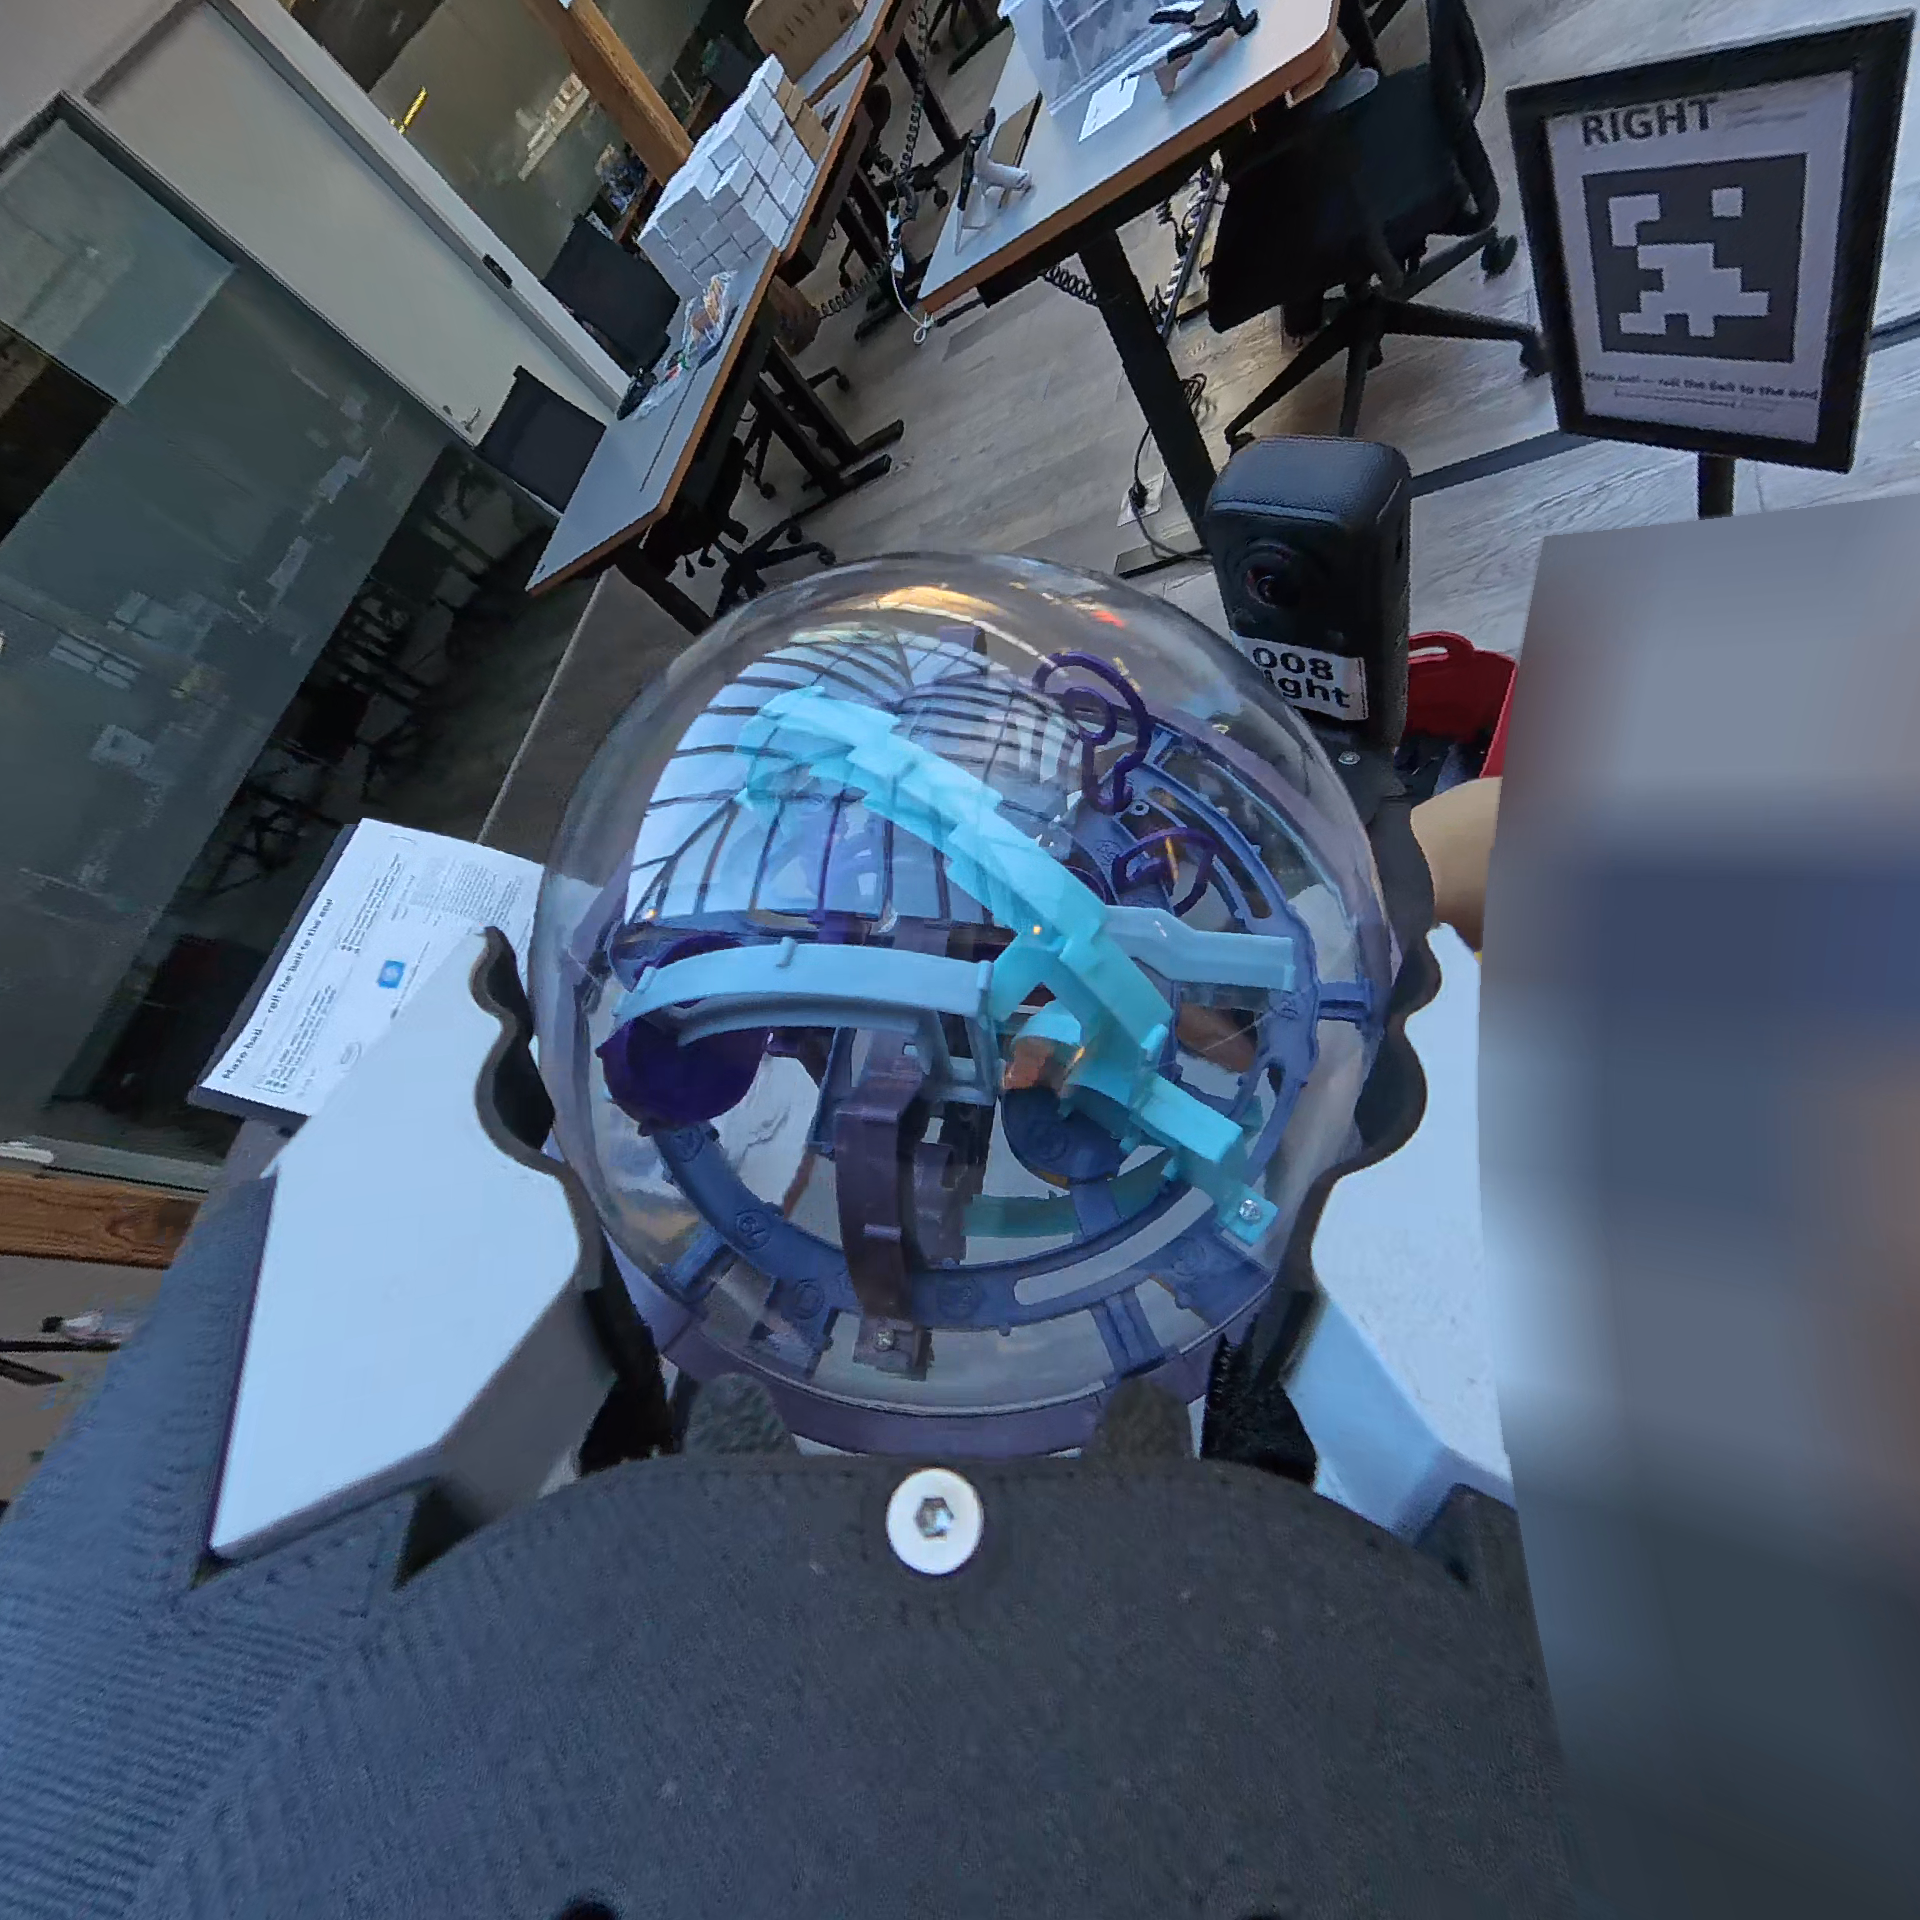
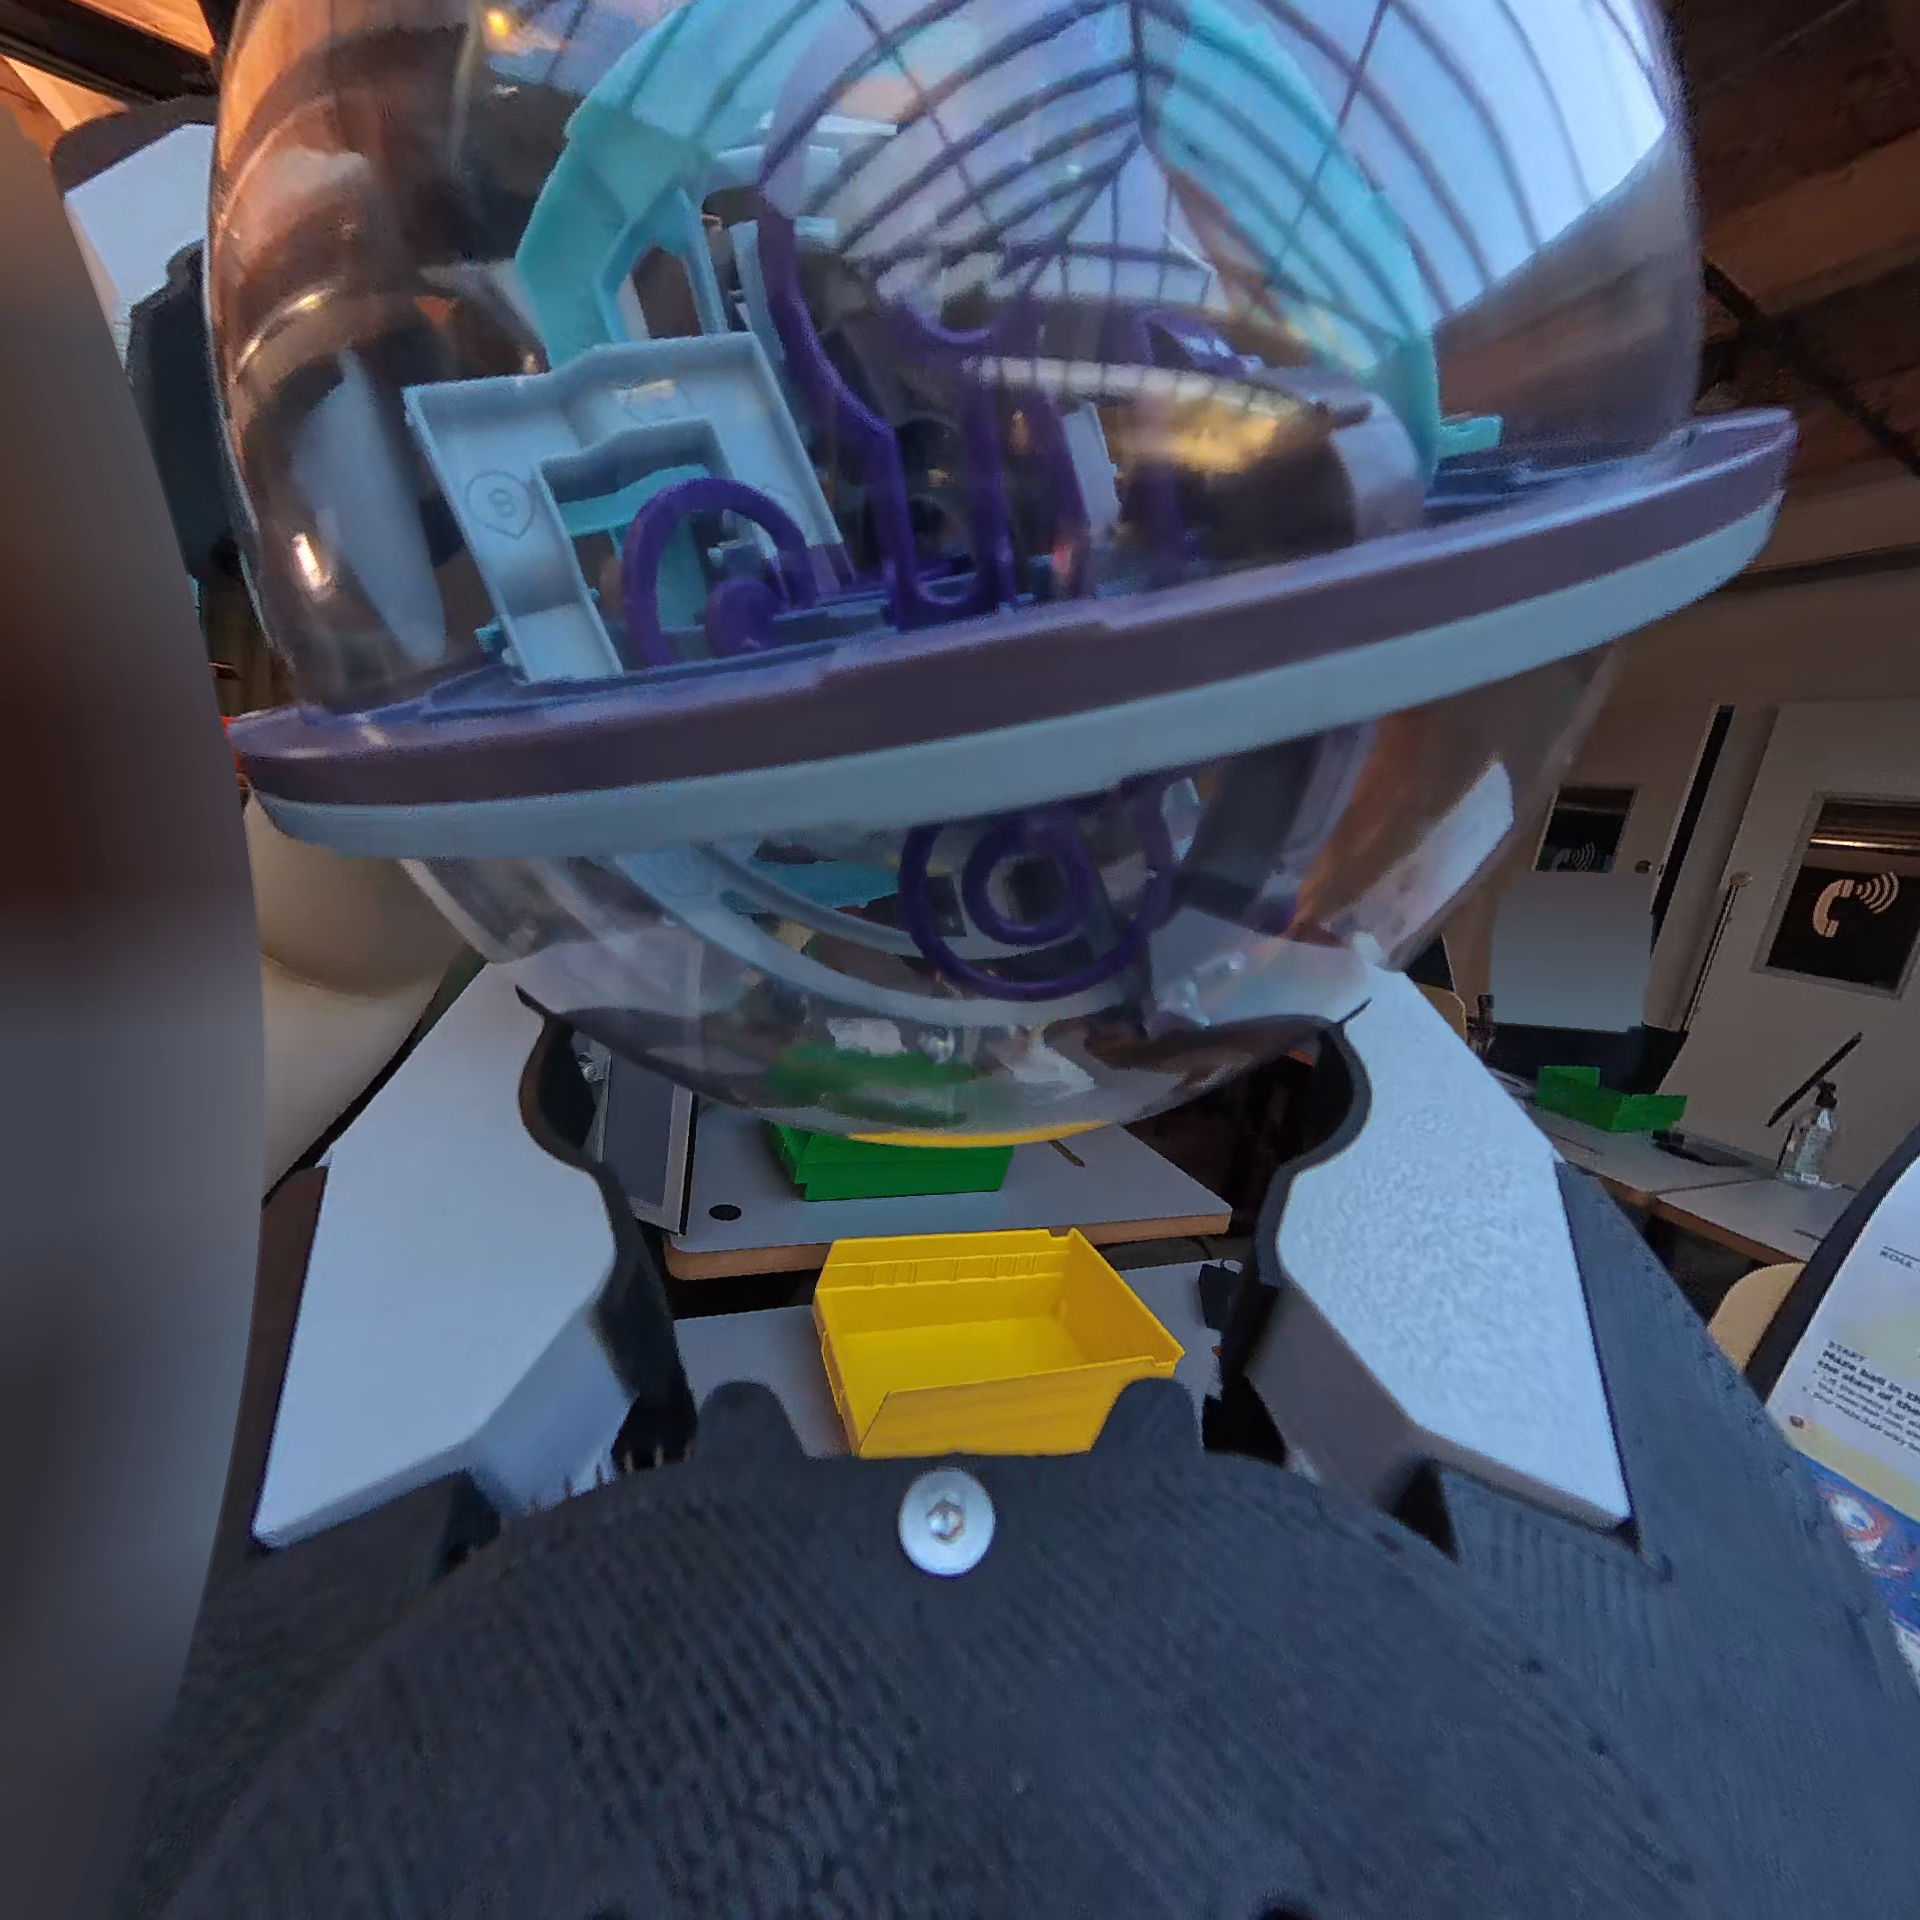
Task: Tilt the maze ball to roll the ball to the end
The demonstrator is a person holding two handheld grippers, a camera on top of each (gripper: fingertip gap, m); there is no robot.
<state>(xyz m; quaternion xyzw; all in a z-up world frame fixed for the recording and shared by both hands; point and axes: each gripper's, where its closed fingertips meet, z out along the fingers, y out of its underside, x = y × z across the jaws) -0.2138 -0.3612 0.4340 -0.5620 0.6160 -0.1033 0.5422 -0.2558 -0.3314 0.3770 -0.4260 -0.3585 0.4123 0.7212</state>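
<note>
The maze ball [image 1: 956,966] is a clear sphere with light-blue, grey and purple tracks inside and a purple and grey band around its middle. My left gripper [image 1: 951,1049] is shut on it, one black fingertip [image 1: 509,1049] on each side. In the right wrist view the maze ball [image 2: 935,520] fills the upper half, tilted, with its band sloping up to the right. My right gripper [image 2: 935,1081] cups its lower part between both fingertips. The right gripper's black camera [image 1: 1309,582] shows behind the sphere. I cannot make out the small rolling ball.
A yellow bin [image 2: 987,1340] and a green bin [image 2: 894,1164] sit on a table below the sphere. A framed marker sign [image 1: 1704,249] stands at upper right. A printed sheet [image 1: 374,956] lies at left. Desks [image 1: 675,436] and office chairs stand behind.
</note>
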